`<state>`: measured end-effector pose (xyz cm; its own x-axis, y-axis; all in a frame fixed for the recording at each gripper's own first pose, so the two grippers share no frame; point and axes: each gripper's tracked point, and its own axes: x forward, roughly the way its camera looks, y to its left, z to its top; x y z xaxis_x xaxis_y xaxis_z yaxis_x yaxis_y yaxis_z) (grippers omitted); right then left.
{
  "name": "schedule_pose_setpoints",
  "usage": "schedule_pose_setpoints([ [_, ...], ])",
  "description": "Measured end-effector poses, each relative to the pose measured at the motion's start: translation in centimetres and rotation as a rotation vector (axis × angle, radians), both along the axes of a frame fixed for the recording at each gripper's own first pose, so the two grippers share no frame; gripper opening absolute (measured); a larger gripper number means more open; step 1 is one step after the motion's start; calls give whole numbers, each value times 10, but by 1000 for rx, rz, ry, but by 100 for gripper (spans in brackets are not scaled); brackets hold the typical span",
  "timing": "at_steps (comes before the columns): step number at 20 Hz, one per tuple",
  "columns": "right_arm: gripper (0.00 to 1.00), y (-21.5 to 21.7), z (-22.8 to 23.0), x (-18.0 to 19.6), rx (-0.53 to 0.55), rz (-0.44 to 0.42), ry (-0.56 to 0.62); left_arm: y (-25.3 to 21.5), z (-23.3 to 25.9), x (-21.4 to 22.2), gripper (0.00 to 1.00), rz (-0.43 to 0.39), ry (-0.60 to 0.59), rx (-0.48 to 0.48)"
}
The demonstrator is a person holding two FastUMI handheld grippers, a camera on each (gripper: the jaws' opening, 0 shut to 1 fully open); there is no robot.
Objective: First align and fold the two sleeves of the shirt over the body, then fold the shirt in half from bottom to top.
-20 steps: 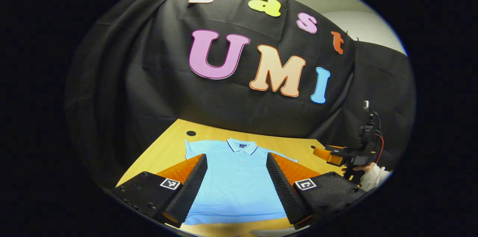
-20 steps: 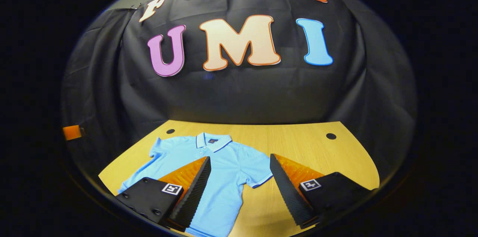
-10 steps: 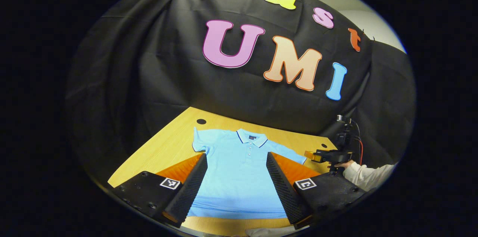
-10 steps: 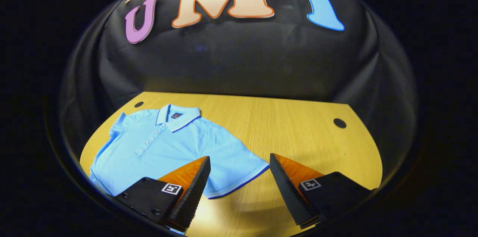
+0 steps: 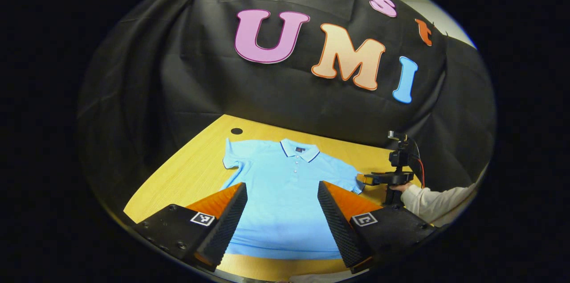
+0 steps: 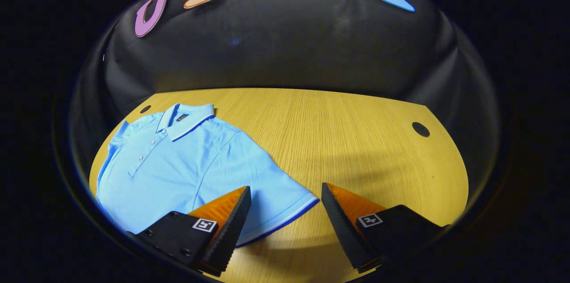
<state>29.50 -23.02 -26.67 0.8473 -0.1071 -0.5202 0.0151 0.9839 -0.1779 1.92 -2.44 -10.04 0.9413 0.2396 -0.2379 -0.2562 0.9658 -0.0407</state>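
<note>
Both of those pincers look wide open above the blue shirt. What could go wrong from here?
The right hand-held gripper hangs open over the hem of one short sleeve of the light blue polo shirt; a shallow pinch might catch only the hem and let the sleeve slip. The left hand-held gripper is open over the shirt's body, away from the other sleeve, so the folds may come out uneven. Dragging could slide the shirt on the smooth wooden table.

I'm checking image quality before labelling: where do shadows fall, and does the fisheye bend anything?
Right gripper view: a soft shadow lies on the table ahead of the right hand-held gripper, beside the shirt; the table's far edge bows. Left gripper view: light is even, the shirt sharp, and the booth wall curves.
</note>
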Motion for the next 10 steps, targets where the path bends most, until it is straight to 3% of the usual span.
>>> schedule_pose_setpoints([
  [4,87,6,-2,1,36,2,4,-3,4,0,95,6,-10,4],
  [6,75,12,-3,0,45,19,8,-6,3,-2,95,7,-7,3],
  [8,52,21,-6,0,56,38,9,-7,3,-4,95,12,-1,12],
  [9,35,24,-6,1,59,39,9,-7,3,-6,95,13,4,15],
  [10,26,25,-6,1,61,37,9,-7,2,-7,95,15,7,18],
])
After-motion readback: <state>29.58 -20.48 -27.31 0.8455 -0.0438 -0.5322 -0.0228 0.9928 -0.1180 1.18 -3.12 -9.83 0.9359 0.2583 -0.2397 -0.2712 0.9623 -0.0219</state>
